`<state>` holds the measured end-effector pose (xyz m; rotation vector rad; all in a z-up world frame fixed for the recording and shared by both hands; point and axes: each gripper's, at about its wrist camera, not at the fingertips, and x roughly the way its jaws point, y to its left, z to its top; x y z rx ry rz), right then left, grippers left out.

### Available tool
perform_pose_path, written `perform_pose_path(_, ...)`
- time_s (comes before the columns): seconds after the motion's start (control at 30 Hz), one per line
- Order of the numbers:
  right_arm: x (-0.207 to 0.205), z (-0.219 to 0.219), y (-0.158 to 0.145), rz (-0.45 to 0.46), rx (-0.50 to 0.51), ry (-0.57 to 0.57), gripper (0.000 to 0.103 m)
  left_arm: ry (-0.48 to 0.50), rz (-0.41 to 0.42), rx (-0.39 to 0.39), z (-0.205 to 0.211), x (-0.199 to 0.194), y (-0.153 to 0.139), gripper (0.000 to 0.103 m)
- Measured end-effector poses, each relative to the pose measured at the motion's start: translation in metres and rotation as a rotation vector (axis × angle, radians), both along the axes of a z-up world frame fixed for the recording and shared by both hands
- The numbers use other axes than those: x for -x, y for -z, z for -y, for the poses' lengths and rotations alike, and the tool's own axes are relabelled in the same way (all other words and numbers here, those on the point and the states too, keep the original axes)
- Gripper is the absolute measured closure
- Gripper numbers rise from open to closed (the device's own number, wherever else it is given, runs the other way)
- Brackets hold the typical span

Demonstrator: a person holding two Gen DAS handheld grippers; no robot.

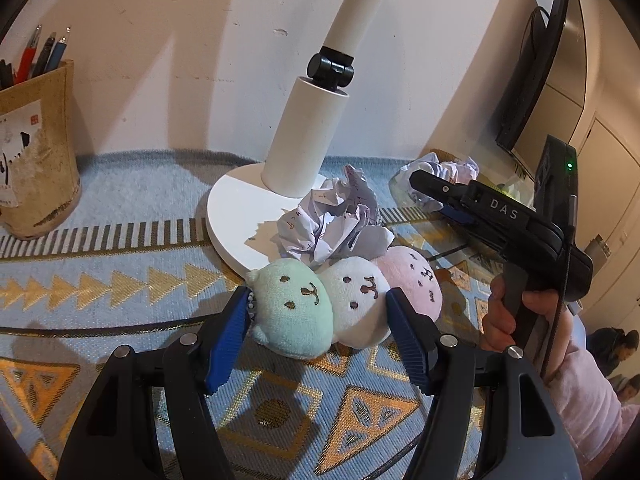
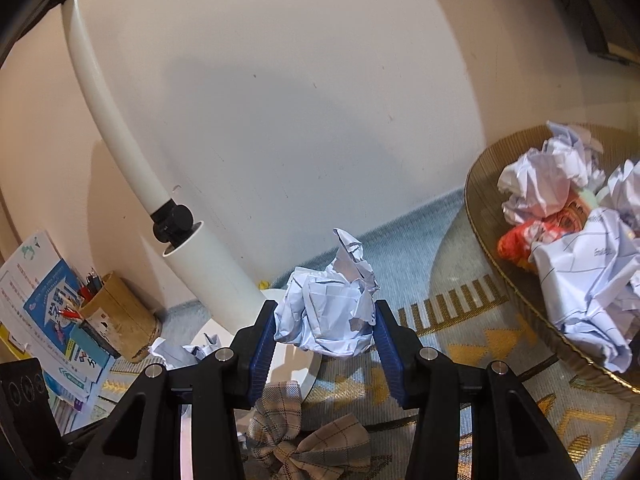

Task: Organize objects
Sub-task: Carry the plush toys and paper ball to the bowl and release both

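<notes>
My right gripper point(image 2: 325, 340) pinches a paper ball point(image 2: 328, 312) above the tabletop's back edge — carry it level over the basket point(image 2: 492, 264) rim — left gripper point(image 1: 319, 314) wide open around the plush toy point(image 1: 344, 300)

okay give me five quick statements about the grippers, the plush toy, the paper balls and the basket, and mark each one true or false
1. The right gripper holds a crumpled paper ball clear of the cloth. True.
2. The left gripper is clamped shut on the pen holder. False: its jaws stand open around the green and white parts of the plush toy.
3. The basket has nothing in it. False: it already holds crumpled paper and an orange wrapper.
4. A crumpled paper ball lies against the lamp base, just behind the plush toy. True.
5. The plush toy has three parts: green, white and pink. True.
</notes>
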<state>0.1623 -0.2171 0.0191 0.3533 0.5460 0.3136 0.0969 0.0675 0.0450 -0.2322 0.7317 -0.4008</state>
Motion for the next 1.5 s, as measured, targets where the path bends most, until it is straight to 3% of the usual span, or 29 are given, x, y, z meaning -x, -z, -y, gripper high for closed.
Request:
perform_pose_path(0.53,0.023,-0.005,-0.011,0.116,0.058,0.129,0.056,-0.024,0.082,-0.013,0.0,0.023,-0.012,0.037)
perform_pose_path(0.6,0.031,-0.006,-0.015,0.145,0.077,0.171,0.056,-0.014,0.094,0.007,-0.002,0.026,-0.014,0.037)
perform_pose_path(0.67,0.036,-0.004,-0.015,0.139,0.08,0.215,0.056,0.007,0.1,0.082,-0.008,0.025,-0.014,0.037)
perform_pose_path(0.73,0.04,0.002,-0.014,0.126,0.031,0.218,0.056,-0.005,0.1,0.123,-0.013,0.024,-0.013,0.037)
perform_pose_path(0.8,0.045,0.01,-0.02,0.126,-0.027,0.205,0.056,-0.009,0.106,0.115,-0.01,0.022,-0.017,0.037)
perform_pose_path(0.93,0.05,0.027,-0.053,0.186,-0.015,0.185,0.056,0.008,0.143,0.126,0.007,0.015,-0.043,0.037)
perform_pose_path(1.1,0.048,0.079,-0.103,0.236,-0.042,0.243,0.056,0.072,0.21,0.108,0.066,-0.021,-0.094,0.037)
perform_pose_path(1.27,0.04,0.142,-0.119,0.21,-0.025,0.327,0.056,0.133,0.251,0.1,0.148,-0.061,-0.128,0.037)
perform_pose_path(1.33,0.035,0.167,-0.118,0.172,-0.018,0.342,0.056,0.148,0.263,0.06,0.185,-0.072,-0.133,0.037)
perform_pose_path(1.5,0.024,0.217,-0.102,0.06,-0.013,0.342,0.053,0.195,0.21,0.051,0.251,-0.097,-0.119,0.036)
